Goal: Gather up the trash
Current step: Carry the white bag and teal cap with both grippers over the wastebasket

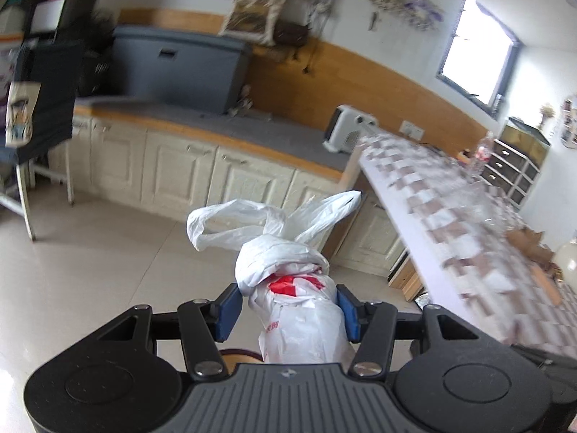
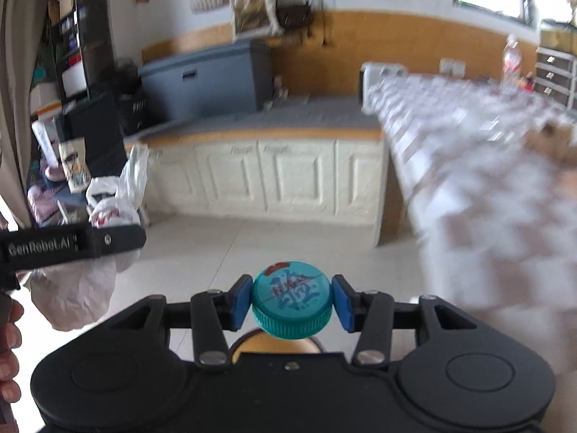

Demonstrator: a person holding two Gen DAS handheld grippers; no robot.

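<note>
Left wrist view: the left claw [image 1: 287,305] pinches a knotted white plastic bag [image 1: 288,270] just below its knot, above the tiled floor [image 1: 90,270]. Right wrist view: the right claw [image 2: 292,301] clamps a teal bottle cap [image 2: 292,299] narrowly between blue pads [image 2: 241,301].

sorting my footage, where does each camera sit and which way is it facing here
Left wrist: rides on the left tool, looking along its fingers over the held white plastic bag toward cream cabinets, a grey box and the checkered table.
Right wrist: rides on the right tool, which grips a teal bottle cap, facing the same cabinets; the left tool, its bag and the person's hand show at the left edge.
Shared: cabinets, grey box, table, bag.
</note>
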